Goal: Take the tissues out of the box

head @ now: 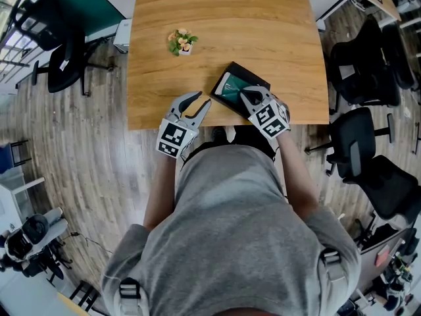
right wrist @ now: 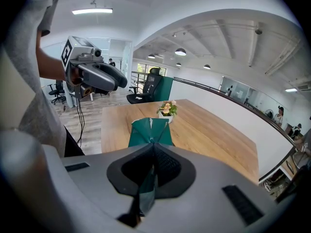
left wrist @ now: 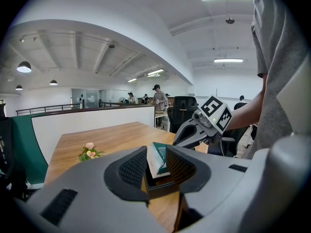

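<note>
While pinching tissue pack (right wrist: pixel 149 129) in closed right gripper (head: pixel 249 98), lift straight above box (head: pixel 248 74); hold open left gripper (head: pixel 200 104) beside box.

Your grey left gripper (head: pixel 202 101) and right gripper (head: pixel 245 94) bear black-and-white square markers. The table (head: pixel 223 25) is honey woodgrain, the tissue wrapper (right wrist: pixel 149 130) teal, the box (head: pixel 253 78) seemingly black.

Box (head: pixel 251 77): dark, flat, rectangular. Lies on tabletop nr front edge, lower centre-right of head view, turned diagonal to the edge. Top open, pale strip along its left side. Teal tissue (right wrist: pixel 149 130) fills the opening. In centre of right gripper view it fans up to a crease, pinched betw closed jaws of right gripper (right wrist: pixel 152 148). Left gripper view, lower centre: teal w/ white side, tilted above the dark box wall.
</note>
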{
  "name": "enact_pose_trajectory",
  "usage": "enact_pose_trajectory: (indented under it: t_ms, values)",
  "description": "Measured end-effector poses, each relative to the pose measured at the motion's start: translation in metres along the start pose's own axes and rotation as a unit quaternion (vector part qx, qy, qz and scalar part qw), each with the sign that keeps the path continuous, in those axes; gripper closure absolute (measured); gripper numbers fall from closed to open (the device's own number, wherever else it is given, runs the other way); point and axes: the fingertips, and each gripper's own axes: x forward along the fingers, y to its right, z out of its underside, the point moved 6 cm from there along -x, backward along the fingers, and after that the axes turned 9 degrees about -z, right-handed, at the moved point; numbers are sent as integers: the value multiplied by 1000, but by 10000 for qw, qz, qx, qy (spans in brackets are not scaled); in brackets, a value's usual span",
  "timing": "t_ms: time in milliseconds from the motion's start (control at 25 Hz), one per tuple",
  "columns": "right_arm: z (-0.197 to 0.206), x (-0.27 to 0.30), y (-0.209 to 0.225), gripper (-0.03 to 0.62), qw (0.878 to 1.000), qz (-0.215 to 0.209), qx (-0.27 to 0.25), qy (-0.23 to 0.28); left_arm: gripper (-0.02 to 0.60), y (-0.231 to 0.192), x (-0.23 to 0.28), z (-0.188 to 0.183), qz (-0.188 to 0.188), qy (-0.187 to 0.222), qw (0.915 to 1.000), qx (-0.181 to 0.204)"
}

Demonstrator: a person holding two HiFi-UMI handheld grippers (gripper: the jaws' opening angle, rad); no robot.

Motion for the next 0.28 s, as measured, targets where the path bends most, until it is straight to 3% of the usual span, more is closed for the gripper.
enact_pose_trajectory:
  t_ms: [280]
  values:
    - [2,4,1,588,10000,-22,-7,34,445,0,4,1,13,-16,10000,42]
